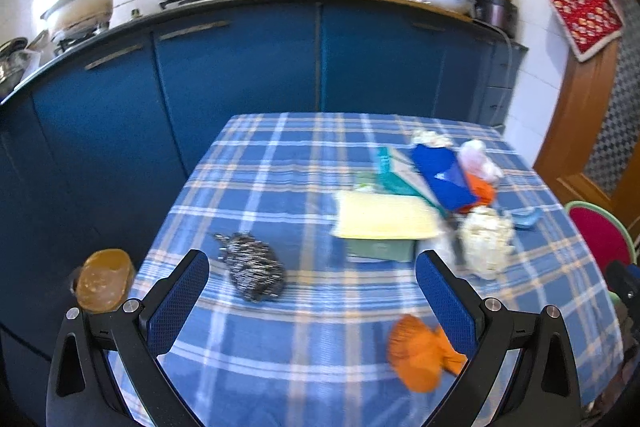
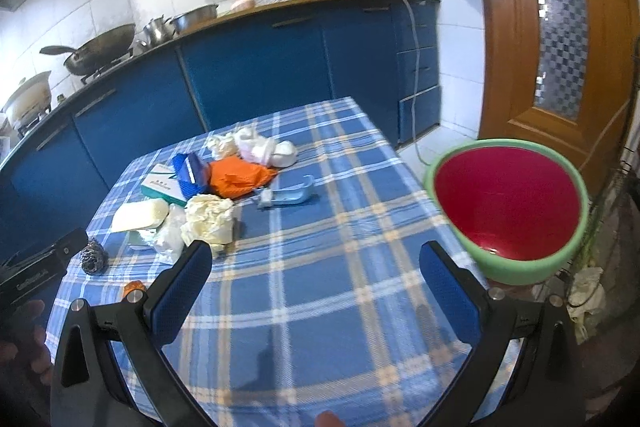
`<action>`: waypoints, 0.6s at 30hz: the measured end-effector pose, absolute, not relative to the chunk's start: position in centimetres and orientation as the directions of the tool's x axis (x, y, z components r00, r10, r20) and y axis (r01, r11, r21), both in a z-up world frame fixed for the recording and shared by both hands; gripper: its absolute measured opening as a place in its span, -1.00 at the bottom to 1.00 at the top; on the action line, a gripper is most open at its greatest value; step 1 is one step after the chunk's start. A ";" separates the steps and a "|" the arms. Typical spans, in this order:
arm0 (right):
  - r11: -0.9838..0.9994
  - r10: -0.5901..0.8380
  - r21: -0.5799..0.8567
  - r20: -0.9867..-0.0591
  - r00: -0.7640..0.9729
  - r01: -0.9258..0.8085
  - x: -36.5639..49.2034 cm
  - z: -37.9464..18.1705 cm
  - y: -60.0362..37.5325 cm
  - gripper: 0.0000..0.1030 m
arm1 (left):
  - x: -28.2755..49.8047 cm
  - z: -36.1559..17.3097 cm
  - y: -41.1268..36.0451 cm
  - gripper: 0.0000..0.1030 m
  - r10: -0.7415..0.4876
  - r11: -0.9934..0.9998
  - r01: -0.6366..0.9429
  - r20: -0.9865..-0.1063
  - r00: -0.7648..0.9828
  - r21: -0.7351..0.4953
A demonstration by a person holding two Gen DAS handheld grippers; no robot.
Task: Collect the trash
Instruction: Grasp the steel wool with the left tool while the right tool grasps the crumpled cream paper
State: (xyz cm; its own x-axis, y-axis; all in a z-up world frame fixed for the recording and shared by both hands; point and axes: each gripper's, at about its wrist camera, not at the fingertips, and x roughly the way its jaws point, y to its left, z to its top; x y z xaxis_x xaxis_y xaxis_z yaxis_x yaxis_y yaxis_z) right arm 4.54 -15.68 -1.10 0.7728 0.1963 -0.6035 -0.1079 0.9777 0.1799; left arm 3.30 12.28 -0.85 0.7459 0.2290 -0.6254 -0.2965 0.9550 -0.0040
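Left gripper (image 1: 312, 279), nearest the viewer in the left wrist view, has its blue-padded fingers spread wide apart above the near end of the plaid tablecloth (image 1: 280, 347), holding nothing. A crumpled orange wrapper (image 1: 420, 353) lies on the cloth just inside the right-hand finger, low in the gap; a steel wool scrubber (image 1: 254, 267) lies a little beyond the left-hand fingertip, between the two fingers as seen. An amber-coloured round object (image 1: 105, 279) sits off the table's left edge; what it is cannot be told. Right gripper (image 2: 316, 267), in the right wrist view, likewise stands apart and empty over bare cloth. Beyond its left-hand fingertip, and almost touching it in the view, is a crumpled cream paper wad (image 2: 210, 221), with a pale yellow flat piece (image 2: 140, 215) to its left. To its right, off the table's edge, stands a green bowl with a red interior (image 2: 506, 211). Farther back lies the main heap of litter: a second orange wrapper (image 2: 240, 177), a blue packet (image 2: 190, 173), a white-and-teal box (image 2: 162, 185), white tissue wads (image 2: 264, 147) and a light blue plastic piece (image 2: 290, 193). Blue cabinets (image 2: 256, 67) close the scene.
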 end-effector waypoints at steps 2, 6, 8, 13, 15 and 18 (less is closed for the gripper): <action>0.976 0.210 0.183 -0.612 0.762 -0.122 5.0 -1.3 -15.2 0.97 | 3.7 -1.3 13.3 0.99 0.249 0.946 -0.325 -0.638 0.729 -0.003; 0.969 0.246 0.180 -0.627 0.739 -0.170 6.3 -1.6 -13.3 0.92 | 4.5 -2.4 15.4 0.98 0.269 0.929 -0.371 -0.666 0.696 -0.012; 0.964 0.265 0.179 -0.633 0.728 -0.195 6.8 -1.8 -12.4 0.92 | 4.8 -3.0 16.2 0.97 0.273 0.924 -0.383 -0.678 0.683 -0.014; 0.950 0.309 0.173 -0.647 0.697 -0.261 8.2 -2.2 -9.9 0.87 | 5.5 -4.2 18.0 0.84 0.270 0.914 -0.404 -0.702 0.660 -0.029; 0.945 0.321 0.174 -0.655 0.684 -0.277 8.7 -2.5 -9.2 0.86 | 5.9 -4.6 18.5 0.75 0.259 0.913 -0.406 -0.713 0.651 -0.039; 0.937 0.340 0.180 -0.668 0.663 -0.299 9.4 -3.0 -8.1 0.80 | 6.6 -5.1 18.6 0.63 0.246 0.915 -0.400 -0.726 0.643 -0.044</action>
State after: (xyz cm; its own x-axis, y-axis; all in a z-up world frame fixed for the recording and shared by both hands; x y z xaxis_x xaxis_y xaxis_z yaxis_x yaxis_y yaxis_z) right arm 9.39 -8.14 -3.01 0.6626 0.3395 -0.6676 -0.2990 0.9372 0.1798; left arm 6.62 18.63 -5.13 0.6425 0.2457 -0.7258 -0.4002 0.9153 -0.0444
